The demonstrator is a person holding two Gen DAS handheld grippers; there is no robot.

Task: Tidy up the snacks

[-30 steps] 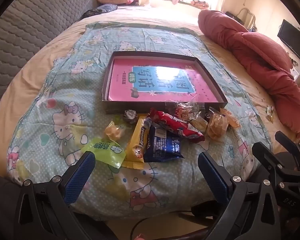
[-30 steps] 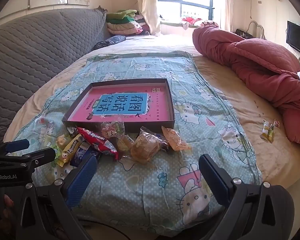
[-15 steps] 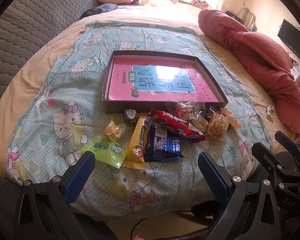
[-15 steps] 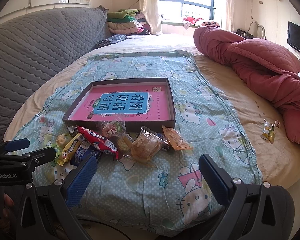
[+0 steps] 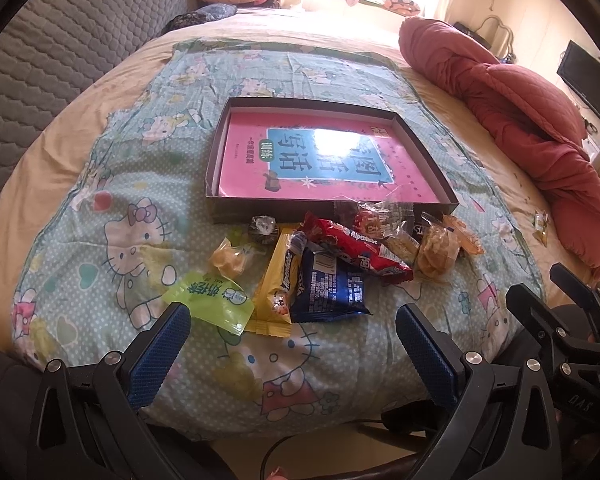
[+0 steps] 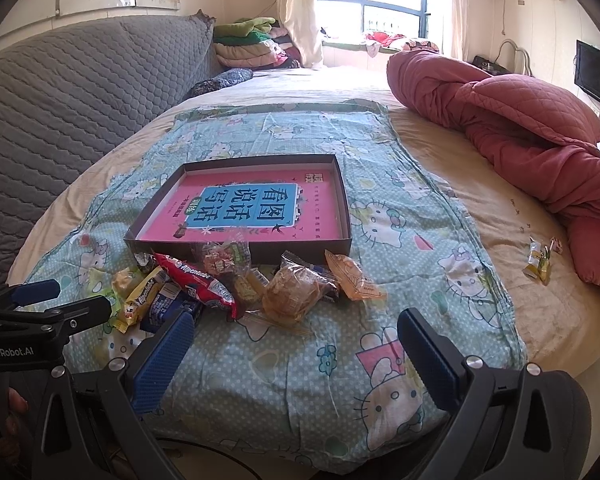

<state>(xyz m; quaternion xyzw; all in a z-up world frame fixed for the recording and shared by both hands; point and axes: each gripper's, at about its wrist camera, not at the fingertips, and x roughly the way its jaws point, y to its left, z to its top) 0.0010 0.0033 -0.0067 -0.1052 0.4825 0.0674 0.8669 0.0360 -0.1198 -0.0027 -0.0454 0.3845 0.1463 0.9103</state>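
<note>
A shallow dark box with a pink book inside lies on the Hello Kitty sheet. In front of it is a pile of snacks: a green pouch, a yellow bar, a blue packet, a red Alpenliebe pack, and clear-wrapped pastries. My left gripper is open and empty, just short of the pile. My right gripper is open and empty, near the bed's front edge.
A red quilt is heaped at the right of the bed. Small loose candies lie on the beige sheet beside it. A grey padded headboard runs along the left. Folded clothes sit at the back.
Both views have crept very slightly; the snacks and box have not moved, and both grippers stay open.
</note>
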